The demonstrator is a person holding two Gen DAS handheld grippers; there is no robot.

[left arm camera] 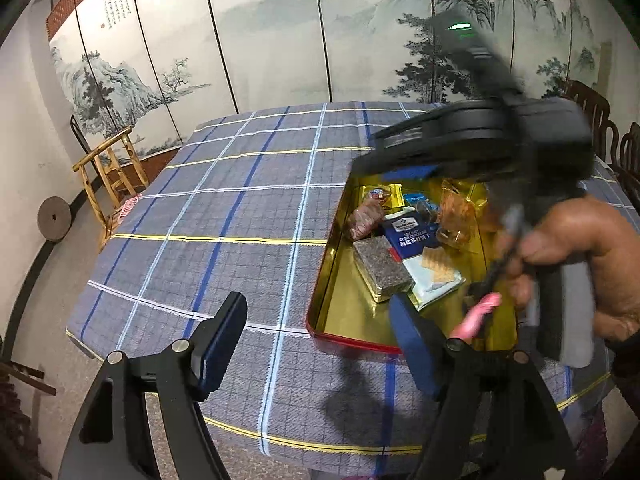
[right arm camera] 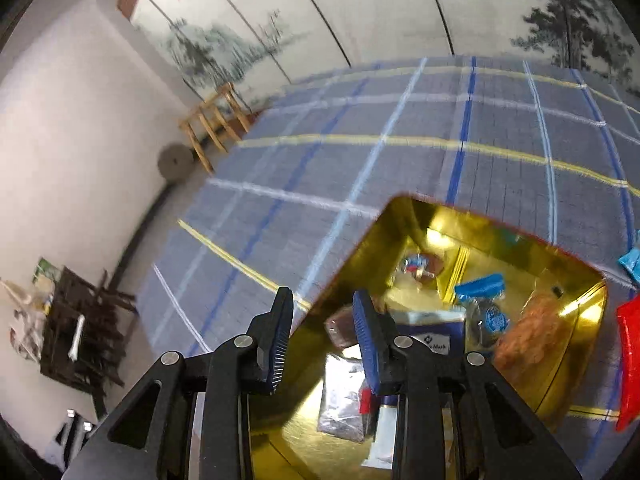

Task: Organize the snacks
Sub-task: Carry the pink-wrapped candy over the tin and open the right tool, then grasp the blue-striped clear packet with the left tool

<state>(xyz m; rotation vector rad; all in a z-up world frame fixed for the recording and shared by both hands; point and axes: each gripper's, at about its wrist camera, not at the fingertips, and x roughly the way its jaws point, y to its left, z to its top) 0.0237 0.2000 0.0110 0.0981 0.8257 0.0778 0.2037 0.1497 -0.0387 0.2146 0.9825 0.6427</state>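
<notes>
Nearby, left tool (left arm camera: 316,344) apart and empty, right tool (right arm camera: 322,340) nearly together (nothing gripped), over gold tin (right arm camera: 416,216) of snacks (left arm camera: 382,268)

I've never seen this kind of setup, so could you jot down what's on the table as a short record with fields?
Surface: checked tablecloth
Container: gold tin, red rim, lid off
Contents: wrapped snacks, including a navy cracker packet and a dark speckled bar
Left gripper: open, empty
Right gripper: empty, above the tin's edge
Backdrop: painted folding screen
</notes>
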